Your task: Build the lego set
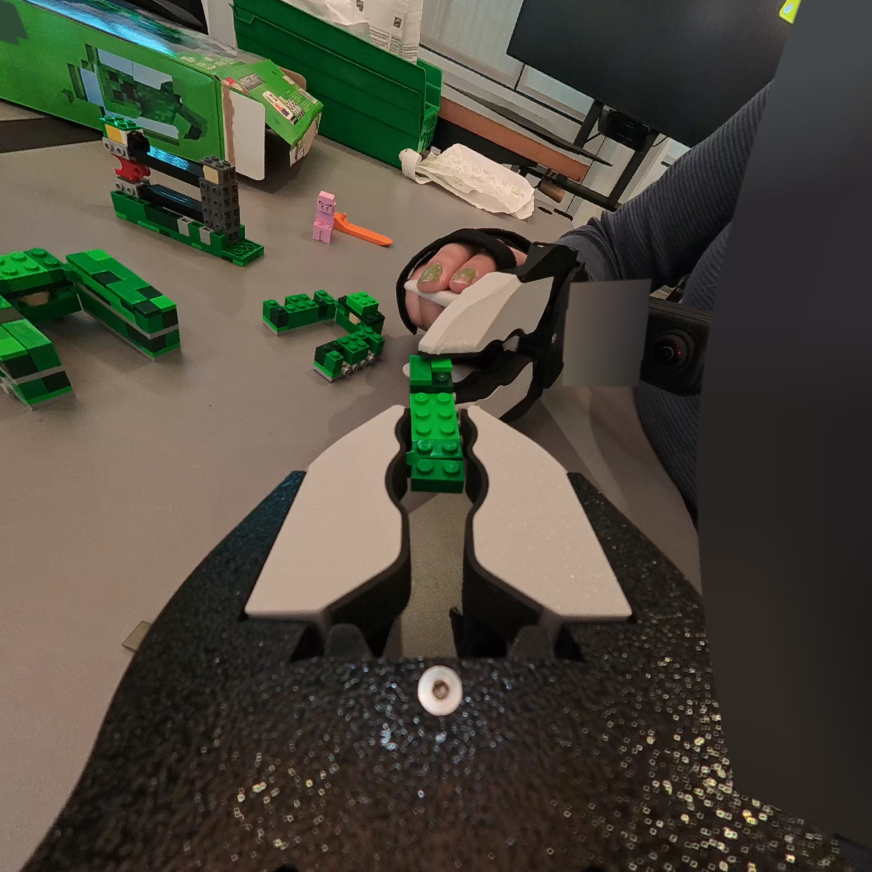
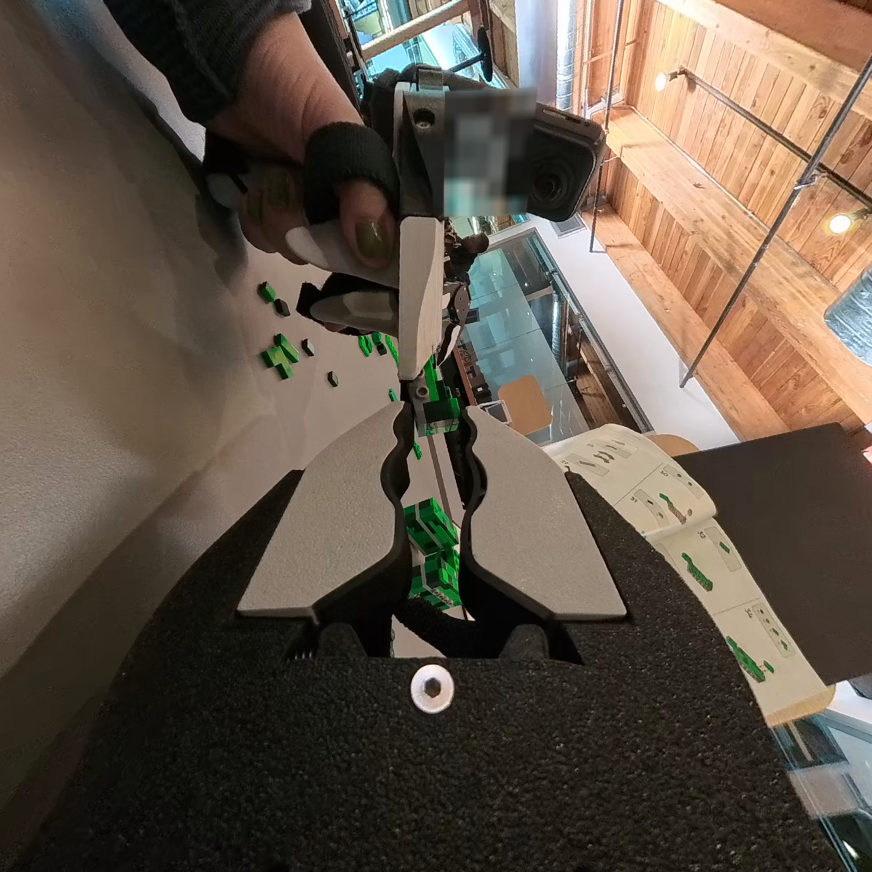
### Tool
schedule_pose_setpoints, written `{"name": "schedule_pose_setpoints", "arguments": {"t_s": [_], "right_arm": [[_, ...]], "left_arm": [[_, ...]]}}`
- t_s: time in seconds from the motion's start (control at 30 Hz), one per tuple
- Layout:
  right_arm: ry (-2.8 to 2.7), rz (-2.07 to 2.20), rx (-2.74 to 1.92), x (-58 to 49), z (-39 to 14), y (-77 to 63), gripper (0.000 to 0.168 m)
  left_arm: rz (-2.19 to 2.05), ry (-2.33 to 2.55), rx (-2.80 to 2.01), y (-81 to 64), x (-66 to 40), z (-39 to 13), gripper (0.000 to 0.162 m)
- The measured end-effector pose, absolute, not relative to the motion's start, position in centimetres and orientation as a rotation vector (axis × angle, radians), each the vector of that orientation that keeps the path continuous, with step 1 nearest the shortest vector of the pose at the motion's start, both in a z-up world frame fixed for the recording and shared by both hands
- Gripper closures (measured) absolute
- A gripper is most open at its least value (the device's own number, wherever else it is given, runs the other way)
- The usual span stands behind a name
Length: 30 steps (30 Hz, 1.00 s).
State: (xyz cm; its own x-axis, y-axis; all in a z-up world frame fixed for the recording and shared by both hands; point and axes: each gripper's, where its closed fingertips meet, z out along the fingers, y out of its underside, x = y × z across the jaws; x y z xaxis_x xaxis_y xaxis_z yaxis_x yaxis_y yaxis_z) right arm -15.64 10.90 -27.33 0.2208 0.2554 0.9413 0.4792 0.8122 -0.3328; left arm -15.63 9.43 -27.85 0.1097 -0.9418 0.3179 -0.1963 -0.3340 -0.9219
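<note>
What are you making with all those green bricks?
A person is building a lego set with a claw in each hand. The left claw is shut on a long green brick piece, and the right claw grips the same piece at its far end. The piece is held above the grey table. Finished green chunks, a pink pig figure, an orange tool and the green box sit on the table. An open instruction booklet lies nearby.
</note>
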Motion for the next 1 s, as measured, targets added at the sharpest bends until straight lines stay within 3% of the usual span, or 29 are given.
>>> {"name": "schedule_pose_setpoints", "arguments": {"t_s": [0.1,0.23,0.37,1.0], "right_arm": [[-1.366,-0.160,-0.656,-15.6,-27.3,10.8,0.151],[-1.355,-0.084,-0.740,-15.4,-27.4,11.5,0.151],[-1.339,0.055,-0.860,-15.1,-27.5,12.1,0.151],[-1.307,0.123,-0.973,-14.6,-27.7,12.9,0.151]], "left_arm": [[-1.278,1.135,-1.643,9.3,-15.6,-27.8,0.142],[-1.276,1.165,-1.579,8.7,-15.7,-27.3,0.120],[-1.281,1.136,-1.569,8.9,-15.9,-27.1,0.114],[-1.319,0.921,-1.585,11.0,-17.0,-26.2,0.126]]}}
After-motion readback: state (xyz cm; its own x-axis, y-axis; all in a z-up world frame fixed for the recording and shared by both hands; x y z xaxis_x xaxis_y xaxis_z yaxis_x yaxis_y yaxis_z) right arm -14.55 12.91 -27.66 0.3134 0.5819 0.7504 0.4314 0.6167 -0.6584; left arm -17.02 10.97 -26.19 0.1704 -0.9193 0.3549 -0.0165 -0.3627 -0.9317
